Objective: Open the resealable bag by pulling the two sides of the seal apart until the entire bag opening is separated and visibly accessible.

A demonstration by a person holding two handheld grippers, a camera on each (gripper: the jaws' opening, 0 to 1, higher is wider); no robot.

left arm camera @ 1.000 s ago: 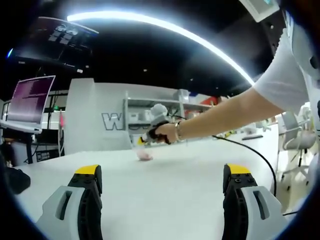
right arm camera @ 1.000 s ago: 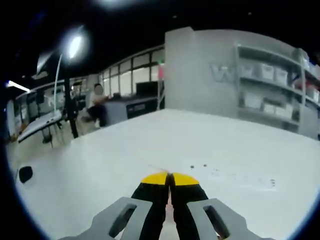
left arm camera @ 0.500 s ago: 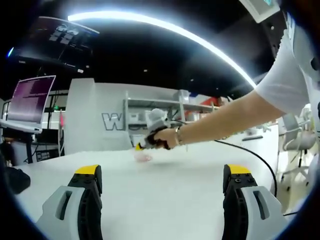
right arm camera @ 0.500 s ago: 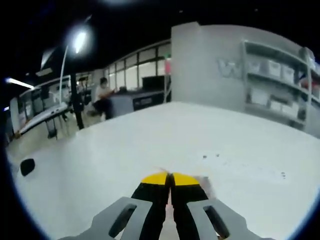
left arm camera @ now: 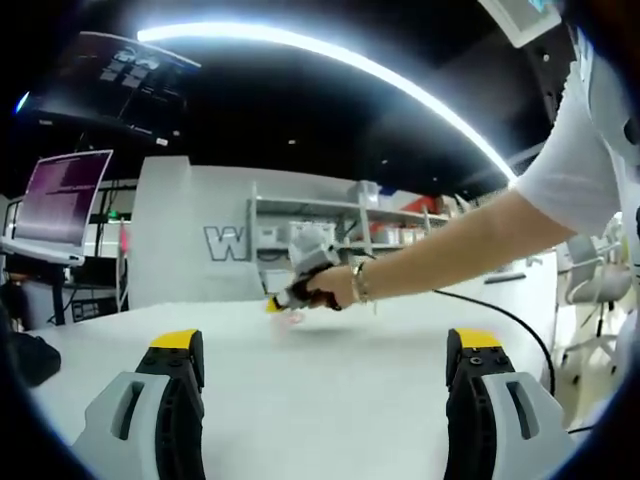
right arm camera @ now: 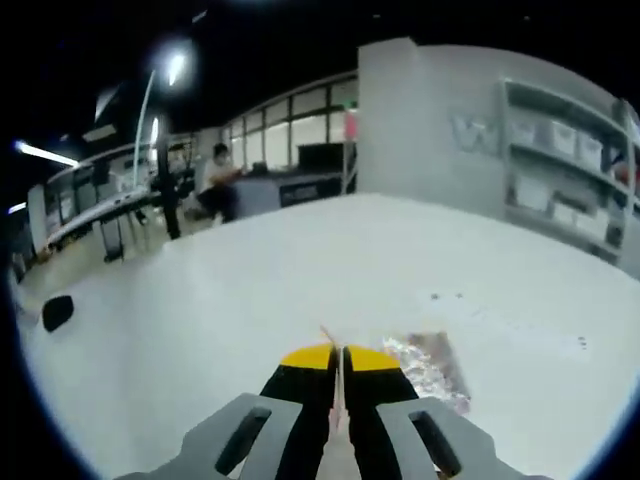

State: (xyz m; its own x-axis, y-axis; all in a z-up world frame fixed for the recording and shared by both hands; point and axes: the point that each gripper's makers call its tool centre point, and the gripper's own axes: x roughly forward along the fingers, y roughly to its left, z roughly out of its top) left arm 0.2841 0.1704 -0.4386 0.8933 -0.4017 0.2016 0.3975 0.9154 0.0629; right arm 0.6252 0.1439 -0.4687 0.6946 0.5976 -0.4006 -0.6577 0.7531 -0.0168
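Resealable bag (right arm camera: pixel 428 362) hung just right of the right gripper (right arm camera: pixel 338 352) tips, clear plastic with pinkish contents, above the white table (right arm camera: pixel 250 280). Right jaws were pressed together; a thin edge at their tips, apparently the bag's. In the left gripper view the bag (left arm camera: pixel 290 316) sat far across the table beneath the person's hand (left arm camera: pixel 325 287). Left gripper (left arm camera: pixel 325 345) was spread wide, holding nothing. Shelving (left arm camera: pixel 300 225) stood behind.

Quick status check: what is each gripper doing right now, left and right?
Left gripper: open, jaws wide apart, holding nothing, over the white table.
Right gripper: jaws shut at the resealable bag; grip on it unclear.
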